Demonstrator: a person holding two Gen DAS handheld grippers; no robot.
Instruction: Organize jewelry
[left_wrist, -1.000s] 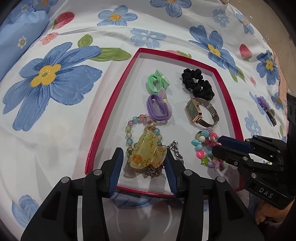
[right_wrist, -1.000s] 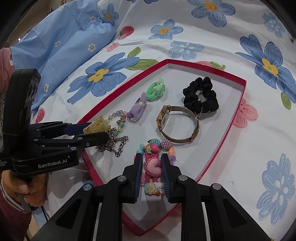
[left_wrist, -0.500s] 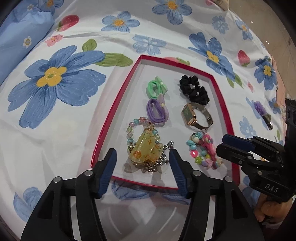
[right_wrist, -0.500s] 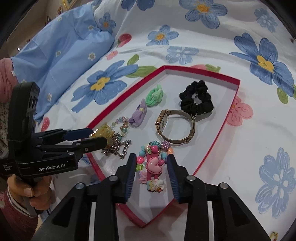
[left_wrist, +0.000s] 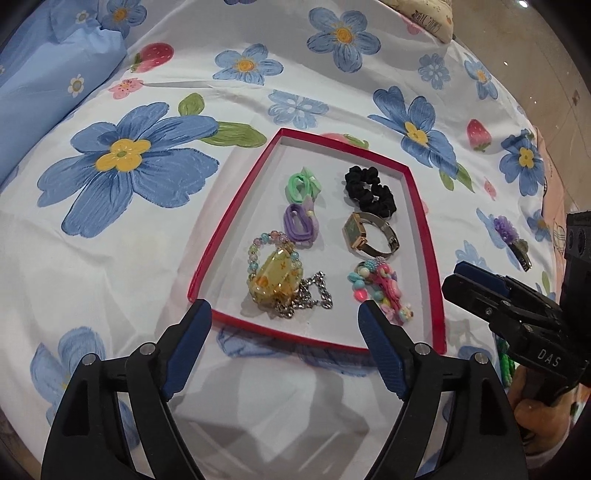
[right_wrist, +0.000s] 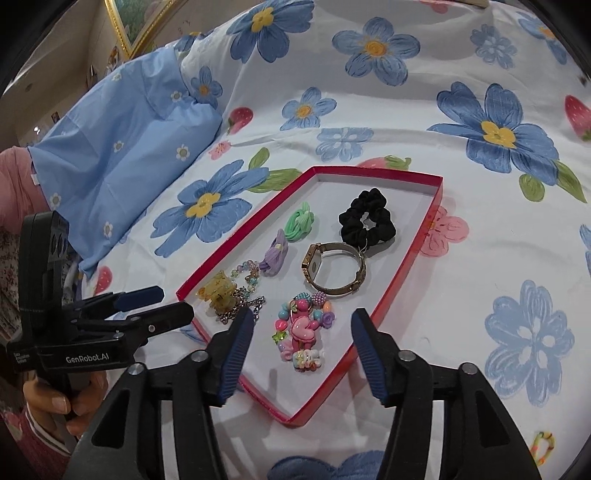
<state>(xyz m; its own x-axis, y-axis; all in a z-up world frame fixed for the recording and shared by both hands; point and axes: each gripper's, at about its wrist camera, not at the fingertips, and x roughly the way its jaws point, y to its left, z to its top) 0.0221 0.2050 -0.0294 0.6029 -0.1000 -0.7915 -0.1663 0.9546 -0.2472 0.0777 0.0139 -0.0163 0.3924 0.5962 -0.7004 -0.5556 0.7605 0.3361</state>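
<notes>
A red-rimmed tray (left_wrist: 236, 206) (right_wrist: 402, 280) lies on the flowered bedsheet. In it lie a green hair tie (left_wrist: 303, 184), a purple hair tie (left_wrist: 299, 221), a black scrunchie (left_wrist: 369, 192), a gold watch (left_wrist: 369, 236), a yellow claw clip (left_wrist: 275, 280) on a bead bracelet and silver chain, and a pink bead charm piece (right_wrist: 304, 332). My left gripper (left_wrist: 284, 328) is open and empty, just before the tray's near edge. My right gripper (right_wrist: 301, 343) is open and empty, its fingers either side of the pink piece, above it.
A blue pillow (right_wrist: 122, 147) lies at the far left. A purple flower clip (left_wrist: 511, 236) lies on the sheet right of the tray. A small coloured ring (right_wrist: 543, 445) lies at the lower right in the right wrist view.
Both grippers have opened, let go of the yellow clip and the pink bead piece, and drawn back and up from the tray. Both pieces now lie in the tray.
</notes>
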